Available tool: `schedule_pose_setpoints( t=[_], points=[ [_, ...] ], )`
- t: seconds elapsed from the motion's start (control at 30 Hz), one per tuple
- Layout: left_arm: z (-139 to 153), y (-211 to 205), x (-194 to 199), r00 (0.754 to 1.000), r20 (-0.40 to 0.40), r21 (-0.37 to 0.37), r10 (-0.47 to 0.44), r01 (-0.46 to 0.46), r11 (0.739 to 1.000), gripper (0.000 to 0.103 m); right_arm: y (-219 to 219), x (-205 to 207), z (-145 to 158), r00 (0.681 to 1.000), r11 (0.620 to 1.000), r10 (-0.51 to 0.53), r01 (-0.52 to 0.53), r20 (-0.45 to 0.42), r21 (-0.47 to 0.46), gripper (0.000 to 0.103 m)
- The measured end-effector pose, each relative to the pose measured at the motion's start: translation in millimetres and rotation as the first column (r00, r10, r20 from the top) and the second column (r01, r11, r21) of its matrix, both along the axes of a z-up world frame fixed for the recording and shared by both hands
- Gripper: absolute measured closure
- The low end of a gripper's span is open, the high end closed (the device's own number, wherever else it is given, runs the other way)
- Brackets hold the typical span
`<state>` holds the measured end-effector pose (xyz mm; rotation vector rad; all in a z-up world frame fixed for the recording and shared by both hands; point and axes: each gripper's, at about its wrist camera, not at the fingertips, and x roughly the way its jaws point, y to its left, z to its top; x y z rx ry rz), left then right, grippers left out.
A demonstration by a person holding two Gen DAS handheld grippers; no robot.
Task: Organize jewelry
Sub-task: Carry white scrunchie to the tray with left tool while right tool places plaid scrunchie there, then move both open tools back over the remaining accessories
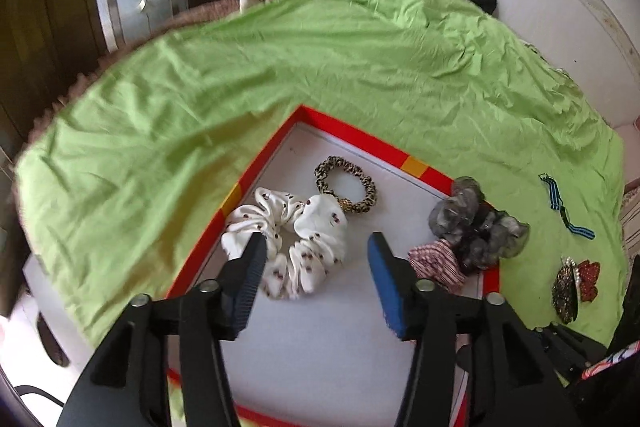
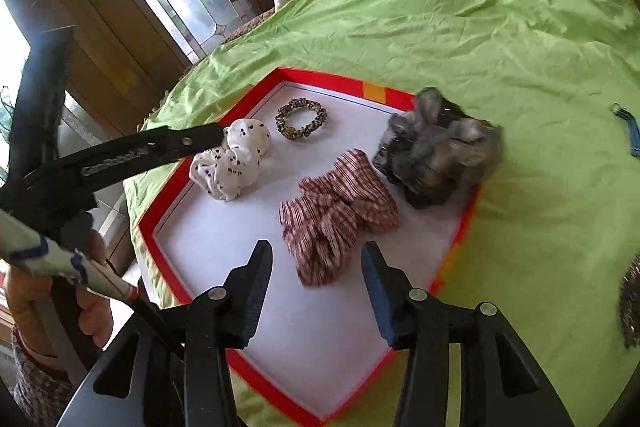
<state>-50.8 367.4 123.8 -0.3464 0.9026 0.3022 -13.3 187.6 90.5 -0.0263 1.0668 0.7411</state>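
Right wrist: striped scrunchie just beyond right hand-held gripper (jaws apart).

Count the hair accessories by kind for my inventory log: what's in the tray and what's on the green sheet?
Scrunchies in or on the red-rimmed tray: 4 (white, leopard, striped, grey)
Striped ribbon: 1
Sparkly clips: 2
Total: 7

No readable text, labels, brands or numbers in either view. The red-rimmed tray, the scrunchies in it and the green sheet carry only patterns, no lettering.
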Motion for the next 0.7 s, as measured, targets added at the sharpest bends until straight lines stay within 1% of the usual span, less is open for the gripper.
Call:
schedule_pose_setpoints(
  t=[0.07, 0.2, 0.37, 0.53, 0.7],
  points=[
    [10, -15, -12, 1.0, 0.016, 0.04, 0.0, -0.001, 0.999, 0.044, -16, -8, 4, 1.0, 1.0, -0.014, 0.014, 0.006, 0.007, 0.051],
    [21, -43, -31, 1.0, 0.026, 0.074, -0.014, 0.012, 0.997, 0.042, -49, -19, 6, 0.998, 0.998, -0.061, 0.061, -0.001, 0.016, 0.051],
    [27, -81, -46, 0.999, 0.027, 0.079, -0.047, 0.045, 0.996, 0.041, -97, -32, 5, 0.991, 0.991, -0.13, 0.13, -0.005, 0.013, 0.05],
    [31, -128, -53, 0.993, 0.026, 0.091, -0.119, 0.117, 0.989, 0.041, -143, -49, 4, 0.979, 0.979, -0.204, 0.204, 0.016, -0.006, 0.049],
    [30, -166, -56, 0.983, 0.005, 0.115, -0.182, 0.18, 0.977, 0.041, -179, -59, -2, 0.961, 0.961, -0.277, 0.277, 0.013, -0.014, 0.048]
  ],
)
